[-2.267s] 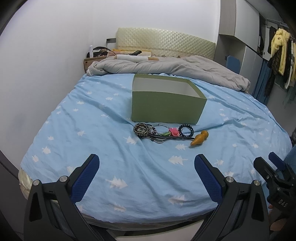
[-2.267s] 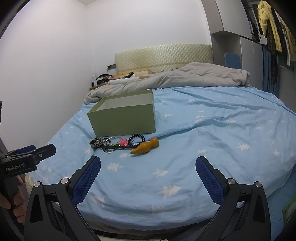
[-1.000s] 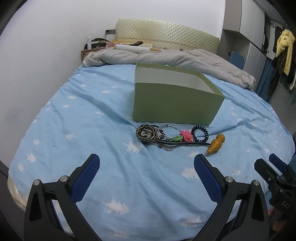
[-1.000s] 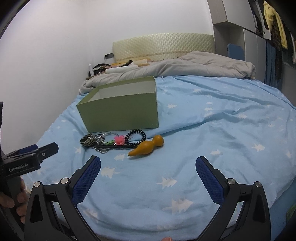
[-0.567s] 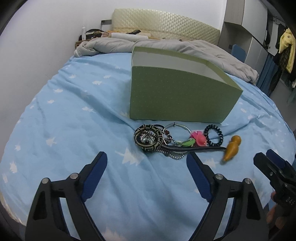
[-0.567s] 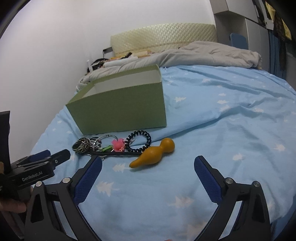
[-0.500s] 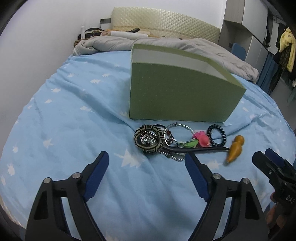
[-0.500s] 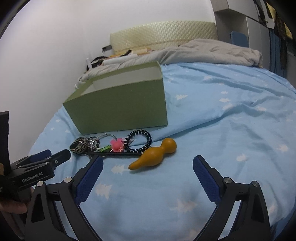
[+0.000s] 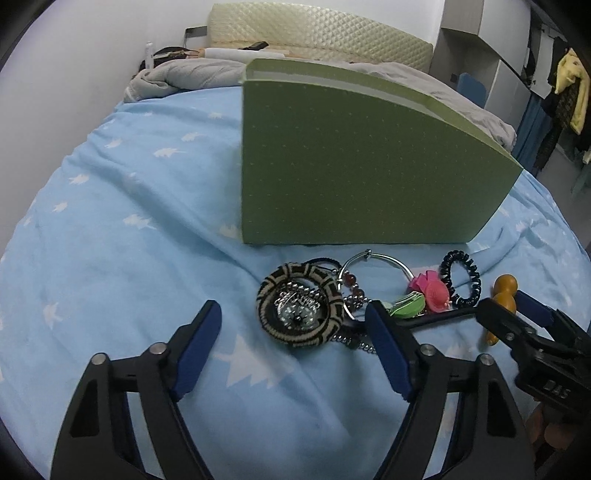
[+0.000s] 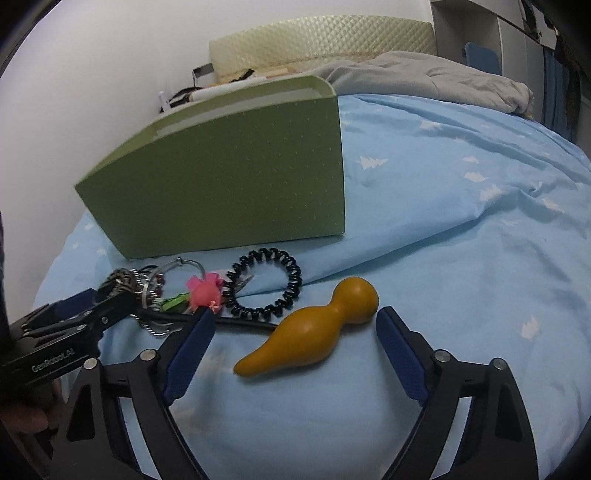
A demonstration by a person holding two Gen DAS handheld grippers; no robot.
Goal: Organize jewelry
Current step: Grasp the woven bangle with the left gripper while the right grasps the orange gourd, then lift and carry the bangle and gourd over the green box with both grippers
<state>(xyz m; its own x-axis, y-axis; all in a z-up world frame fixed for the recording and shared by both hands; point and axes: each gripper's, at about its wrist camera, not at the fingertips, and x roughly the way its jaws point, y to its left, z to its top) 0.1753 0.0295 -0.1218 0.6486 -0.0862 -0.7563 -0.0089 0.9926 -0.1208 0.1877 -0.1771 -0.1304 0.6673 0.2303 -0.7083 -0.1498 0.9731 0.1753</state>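
- My left hand-held gripper (image 9: pixel 293 341): blue-padded jaws apart and just been closing, nothing pressed between them. They hang low over the light-blue bed sheet with white tree print (image 9: pixel 110 236), straddling the near side of the round woven black-and-cream bangle with a silver bead cluster in its middle (image 9: pixel 300 309).
- My right hand-held gripper (image 10: pixel 293 341): jaws also apart and just been closing. The smooth mustard-yellow gourd-shaped piece (image 10: pixel 314 328) lies on the sheet between and just ahead of the pads; neither pad touches it.
- Each gripper shows in the other's view: the right one at the lower right edge of the left view, the left one at the lower left of the right view, near the bangle.
- Jewelry cluster lies in a row on the sheet, left to right: woven bangle, thin silver wire hoop with dark red beads (image 9: pixel 373 275), pink and green plastic charm (image 9: pixel 430 291), black coiled hair tie (image 9: pixel 461 278), then the gourd piece. A thin black stick (image 10: pixel 243 322) lies along the near side of the row.
- Just behind the row: open-topped olive-green cardboard box with faint dots (image 9: pixel 351 166), upright; inside not visible.
- Farther back: rumpled grey duvet (image 10: pixel 424 77), then a cream quilted headboard (image 9: pixel 321 33).
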